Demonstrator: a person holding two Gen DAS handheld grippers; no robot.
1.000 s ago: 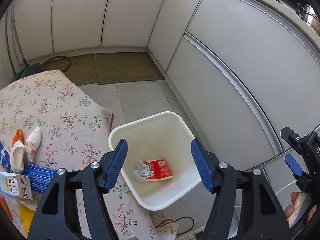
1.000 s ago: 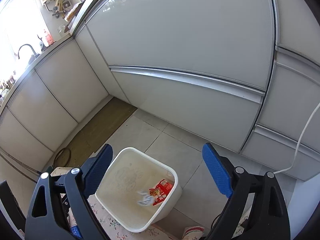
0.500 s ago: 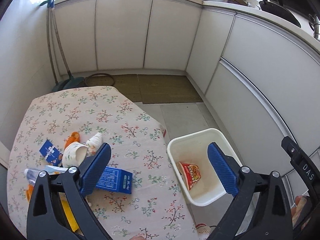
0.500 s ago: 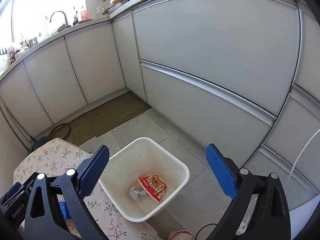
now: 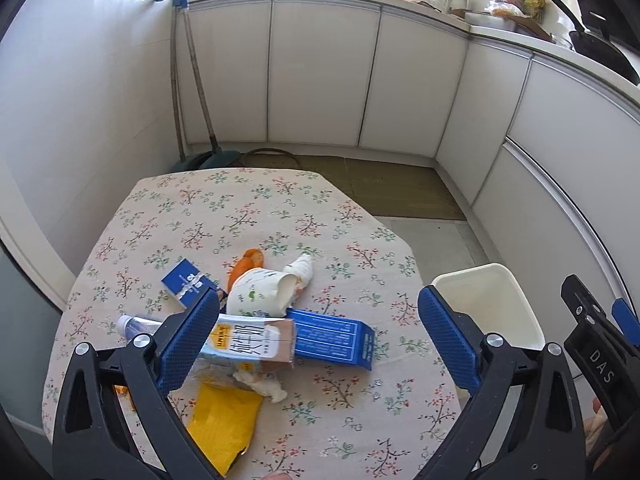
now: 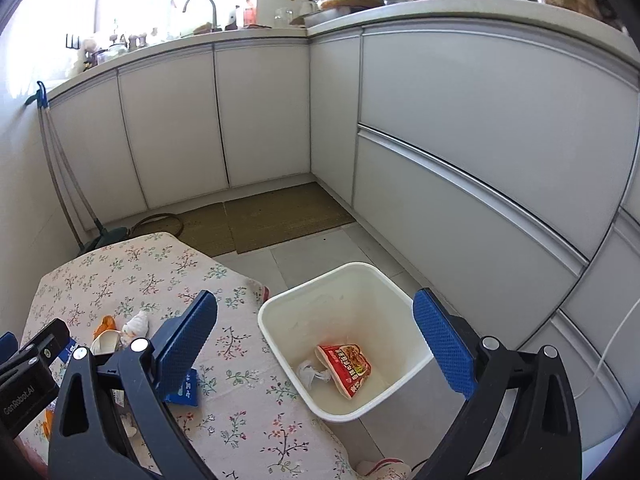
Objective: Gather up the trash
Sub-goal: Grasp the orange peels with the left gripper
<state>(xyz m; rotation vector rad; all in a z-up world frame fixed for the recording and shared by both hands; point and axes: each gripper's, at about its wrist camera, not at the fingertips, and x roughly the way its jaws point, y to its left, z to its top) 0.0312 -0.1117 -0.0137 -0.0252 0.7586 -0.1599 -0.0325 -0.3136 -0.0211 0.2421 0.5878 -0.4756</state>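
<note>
- Left wrist view: left gripper (image 5: 318, 336) spread wide, empty, above the floral table (image 5: 256, 216); on it one paper cup (image 5: 262, 292), two blue boxes (image 5: 332, 338), one milk carton (image 5: 248, 340), one yellow packet (image 5: 224, 416); bin (image 5: 486, 312) beside.
- Right wrist view: right gripper (image 6: 316, 340) spread, empty; white bin holds one red wrapper (image 6: 346, 364), one crumpled tissue (image 6: 310, 372).

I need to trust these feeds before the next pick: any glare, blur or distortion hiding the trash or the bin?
Left wrist: window blown out along the top, cabinet lines bowed by the fisheye, but the milk carton and paper cup are sharp. Right wrist: glare top left, corners dark, white bin and red wrapper evenly lit, no blur.
</note>
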